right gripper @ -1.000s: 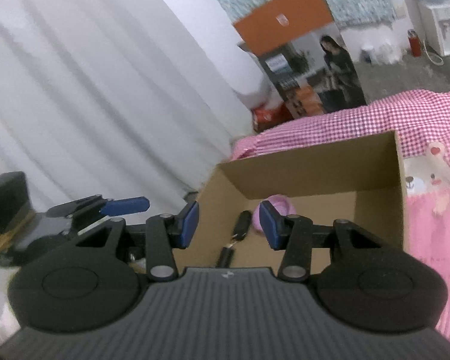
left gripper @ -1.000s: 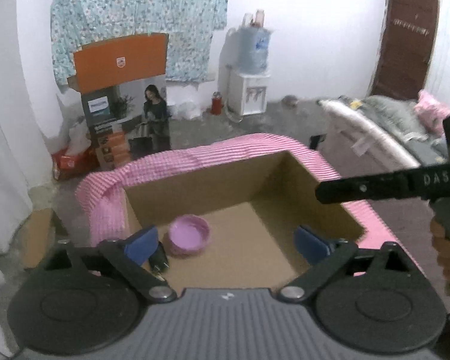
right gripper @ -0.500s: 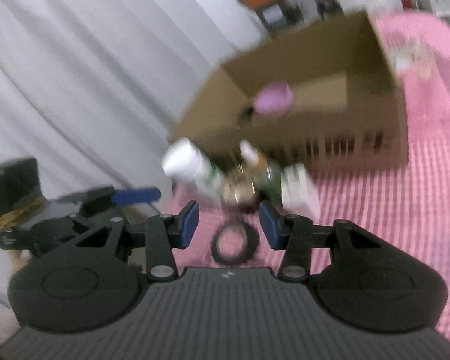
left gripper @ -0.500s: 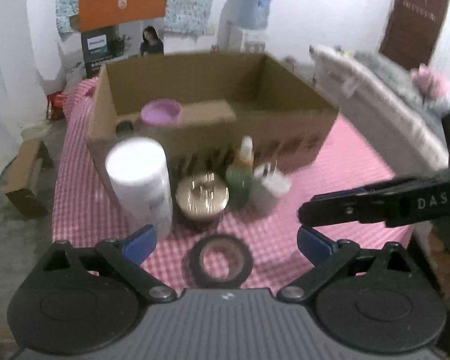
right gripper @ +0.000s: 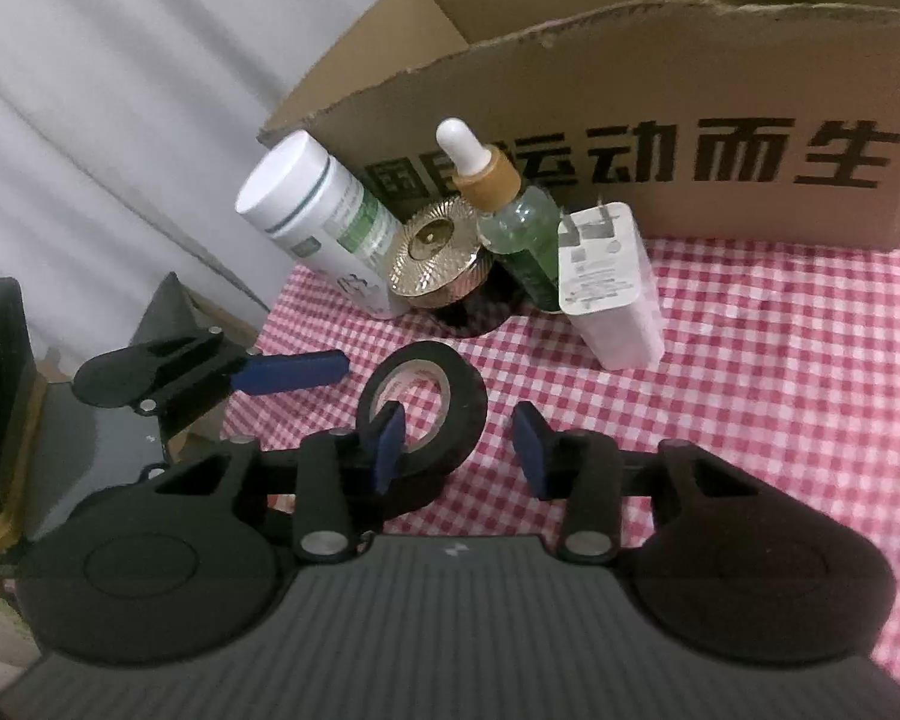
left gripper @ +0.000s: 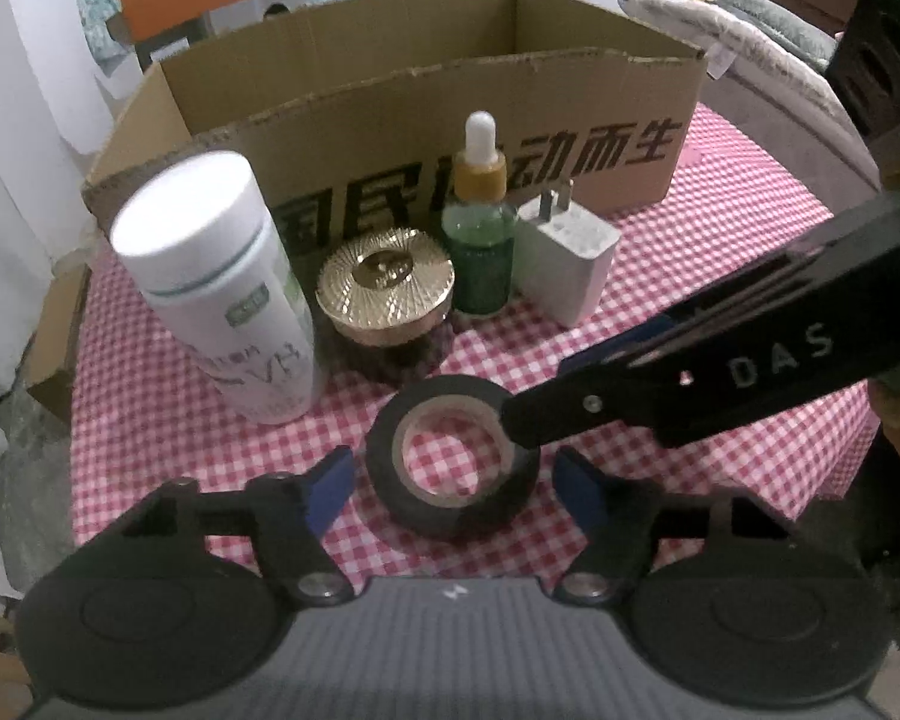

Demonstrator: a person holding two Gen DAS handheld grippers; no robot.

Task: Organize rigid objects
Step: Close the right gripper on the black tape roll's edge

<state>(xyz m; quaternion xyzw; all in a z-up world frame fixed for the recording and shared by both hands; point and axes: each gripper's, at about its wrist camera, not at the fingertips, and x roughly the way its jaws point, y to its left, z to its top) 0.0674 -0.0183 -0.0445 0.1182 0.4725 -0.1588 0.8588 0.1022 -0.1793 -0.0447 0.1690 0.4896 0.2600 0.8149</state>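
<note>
A black tape roll (left gripper: 453,459) lies flat on the pink checked cloth (left gripper: 720,276). My left gripper (left gripper: 453,483) is open with a finger on each side of it. My right gripper (right gripper: 459,444) is open; its left fingertip (right gripper: 387,438) sits in the roll's hole (right gripper: 423,402) and the right one stands outside. Behind stand a white bottle (left gripper: 222,282), a gold-lidded jar (left gripper: 387,288), a green dropper bottle (left gripper: 480,228) and a white charger (left gripper: 567,255), in front of an open cardboard box (left gripper: 600,114).
The right gripper's arm (left gripper: 750,354) crosses the left wrist view from the right. The table's left edge drops to a floor with cardboard (left gripper: 54,330). A white curtain (right gripper: 120,90) hangs at left. A bed (left gripper: 750,42) lies at the right.
Both grippers pulled back from above the box and came down to the tape roll in front of it. The box interior with the pink lid is out of sight.
</note>
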